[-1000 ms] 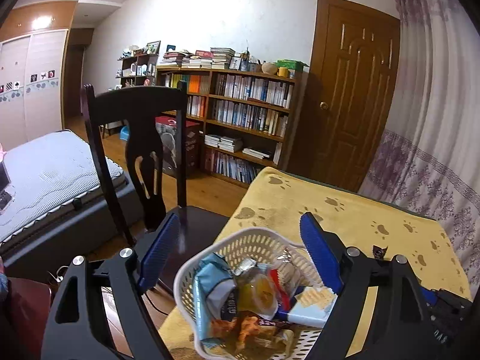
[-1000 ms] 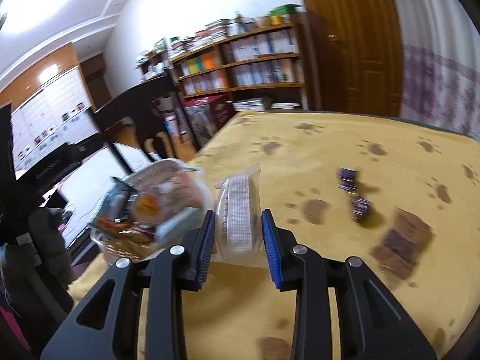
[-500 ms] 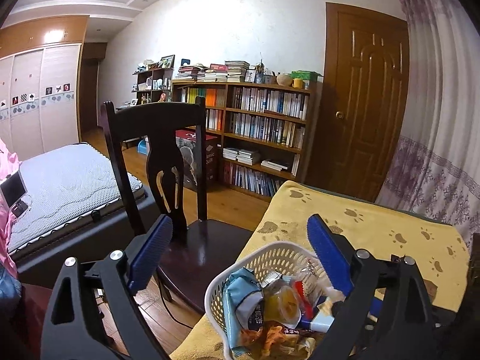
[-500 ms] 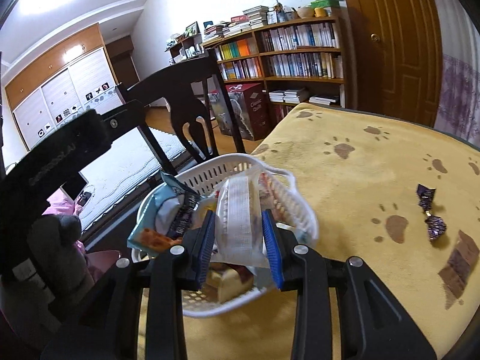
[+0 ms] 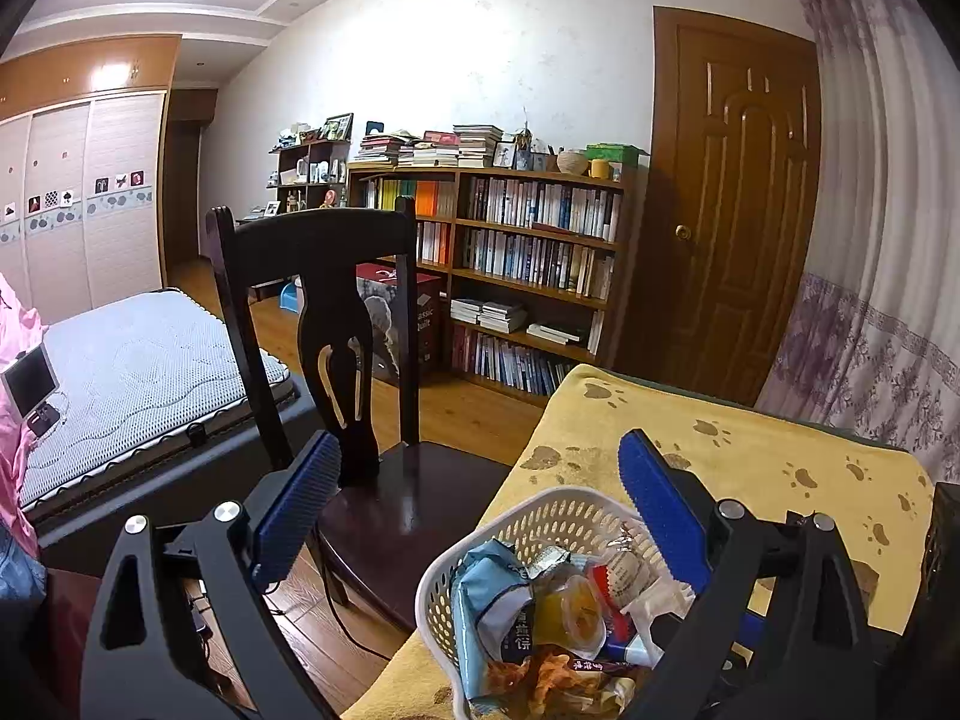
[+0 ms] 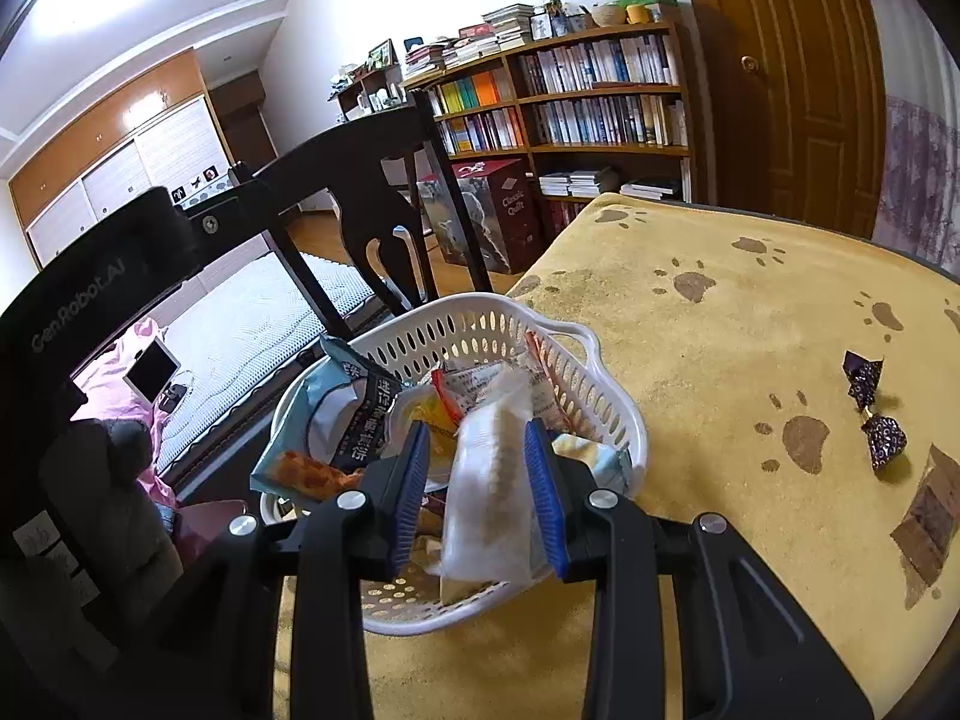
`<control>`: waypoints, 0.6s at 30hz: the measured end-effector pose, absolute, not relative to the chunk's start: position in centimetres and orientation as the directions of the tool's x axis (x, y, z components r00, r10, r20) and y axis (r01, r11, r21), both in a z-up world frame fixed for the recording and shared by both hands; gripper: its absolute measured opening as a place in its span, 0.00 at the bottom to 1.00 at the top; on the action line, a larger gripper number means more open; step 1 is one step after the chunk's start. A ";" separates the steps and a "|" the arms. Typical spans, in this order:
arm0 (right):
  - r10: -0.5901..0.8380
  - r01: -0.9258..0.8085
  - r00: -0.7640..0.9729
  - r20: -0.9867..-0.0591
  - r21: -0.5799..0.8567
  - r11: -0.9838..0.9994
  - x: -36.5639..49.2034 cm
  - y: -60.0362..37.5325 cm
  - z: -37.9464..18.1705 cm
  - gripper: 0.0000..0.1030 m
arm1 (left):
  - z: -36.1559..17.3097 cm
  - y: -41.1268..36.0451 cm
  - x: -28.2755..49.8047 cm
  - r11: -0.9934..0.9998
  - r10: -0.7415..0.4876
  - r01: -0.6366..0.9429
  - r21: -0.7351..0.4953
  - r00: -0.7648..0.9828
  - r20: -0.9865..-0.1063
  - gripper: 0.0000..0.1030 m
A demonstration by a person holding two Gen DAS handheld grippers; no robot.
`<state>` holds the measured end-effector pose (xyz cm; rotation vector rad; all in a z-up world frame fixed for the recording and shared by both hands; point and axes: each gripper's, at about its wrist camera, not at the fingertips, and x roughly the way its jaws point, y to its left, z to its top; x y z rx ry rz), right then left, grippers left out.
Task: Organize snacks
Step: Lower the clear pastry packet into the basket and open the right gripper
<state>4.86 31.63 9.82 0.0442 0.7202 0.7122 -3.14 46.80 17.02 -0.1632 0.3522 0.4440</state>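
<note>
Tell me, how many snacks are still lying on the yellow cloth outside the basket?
3 in view: two dark purple candies right of the basket, and a brown packet nearer the camera. More may lie out of frame.

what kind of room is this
Most likely a bedroom at home that doubles as a study: a bed lies at the left, a packed bookshelf lines the far wall, and sliding wardrobe doors stand behind the bed.

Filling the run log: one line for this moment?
right gripper: shut on clear wafer packet, over white basket | left gripper: open, empty | wrapped candies: on tablecloth
</note>
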 end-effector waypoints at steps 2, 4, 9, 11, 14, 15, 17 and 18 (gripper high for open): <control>0.611 -0.581 0.527 -0.591 0.275 0.766 5.0 31.5 9.7 0.32 | 17.0 46.8 -3.1 0.891 0.392 -0.447 -0.076 0.843 -0.369 0.93; 0.618 -0.587 0.511 -0.597 0.283 0.759 4.9 31.6 9.5 0.32 | 16.9 46.8 -3.1 0.890 0.394 -0.450 -0.074 0.841 -0.371 0.93; 0.637 -0.604 0.448 -0.627 0.313 0.733 5.1 32.5 8.3 0.32 | 16.8 46.7 -2.9 0.891 0.394 -0.448 -0.071 0.841 -0.370 0.93; 0.634 -0.612 0.449 -0.629 0.300 0.732 4.7 32.7 8.2 0.32 | 16.7 46.7 -2.9 0.890 0.395 -0.449 -0.071 0.841 -0.369 0.93; 0.640 -0.623 0.451 -0.622 0.293 0.725 4.3 32.7 8.4 0.32 | 16.7 46.8 -2.8 0.889 0.396 -0.451 -0.073 0.840 -0.371 0.93; 0.641 -0.624 0.455 -0.618 0.292 0.725 4.2 32.5 8.6 0.32 | 16.7 46.7 -2.7 0.890 0.396 -0.451 -0.073 0.840 -0.371 0.93; 0.640 -0.623 0.465 -0.612 0.287 0.728 4.0 32.3 8.8 0.32 | 16.7 46.7 -2.7 0.890 0.395 -0.450 -0.072 0.840 -0.371 0.93; 0.638 -0.621 0.473 -0.608 0.283 0.731 4.0 32.1 8.9 0.32 | 16.7 46.7 -2.7 0.890 0.394 -0.450 -0.072 0.841 -0.370 0.93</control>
